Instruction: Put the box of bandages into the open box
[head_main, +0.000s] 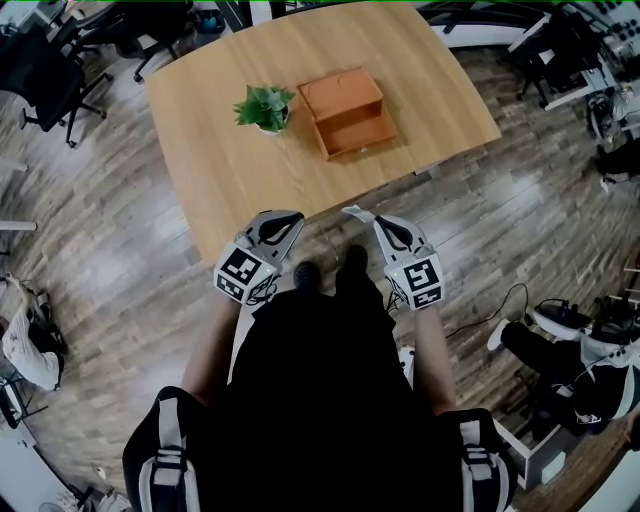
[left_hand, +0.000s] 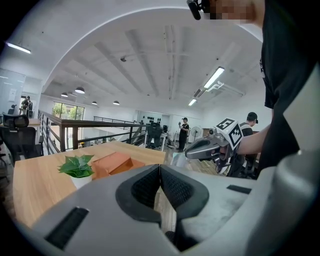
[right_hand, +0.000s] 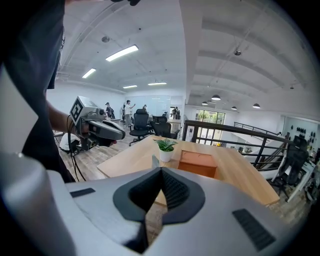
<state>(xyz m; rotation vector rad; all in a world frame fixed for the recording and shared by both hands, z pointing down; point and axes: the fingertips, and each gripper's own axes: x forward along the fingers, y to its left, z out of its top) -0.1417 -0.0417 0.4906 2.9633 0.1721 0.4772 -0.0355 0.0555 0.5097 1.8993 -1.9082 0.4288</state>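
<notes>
The open orange box (head_main: 347, 112) (right_hand: 197, 164) stands on the wooden table (head_main: 230, 170), right of a small potted plant (head_main: 265, 107). I hold both grippers close to my body, short of the table's near edge. My right gripper (head_main: 368, 217) (right_hand: 161, 170) is shut on a thin pale box, seemingly the box of bandages (head_main: 352, 211) (left_hand: 176, 159). In the right gripper view the bandage box (right_hand: 154, 162) shows only as a sliver above the jaw tips. My left gripper (head_main: 288, 217) (left_hand: 160, 167) is shut, with nothing between its jaws.
Office chairs (head_main: 60, 70) stand on the wood floor beyond the table's left end. Cables and equipment (head_main: 560, 330) lie on the floor at my right. A dark railing (right_hand: 225, 132) runs behind the table. People stand far off in the room.
</notes>
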